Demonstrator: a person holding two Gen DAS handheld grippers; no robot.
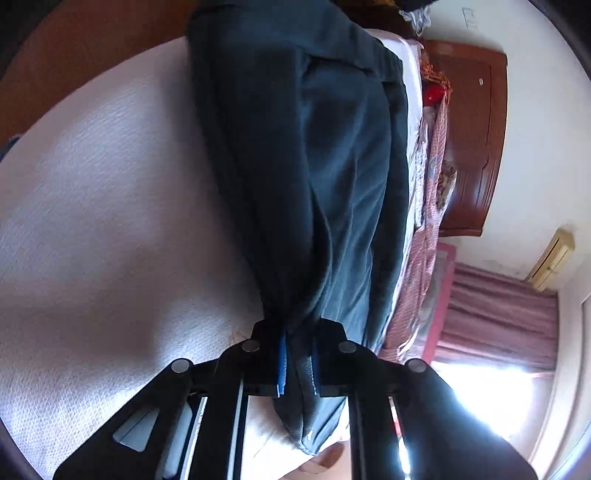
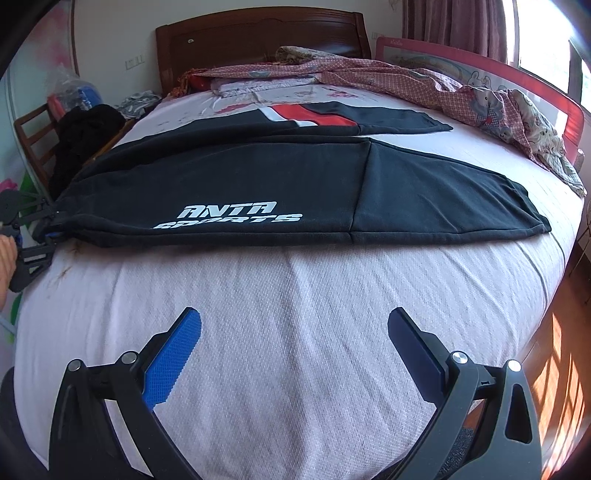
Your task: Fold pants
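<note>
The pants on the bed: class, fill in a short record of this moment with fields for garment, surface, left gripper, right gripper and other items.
garment: dark pants, laid flat, white lettering on the near leg
surface: bed with pale cover
left gripper: shut on one end of the pants
right gripper: open, empty, above bare cover
other items: checked blanket bunched along the far side

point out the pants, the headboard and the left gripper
pants [image 2: 258, 192]: right wrist view, front leg above the white lettering
headboard [image 2: 258, 35]: right wrist view, wooden panel
left gripper [image 1: 297, 362]: left wrist view, between its fingertips, on pinched cloth
</note>
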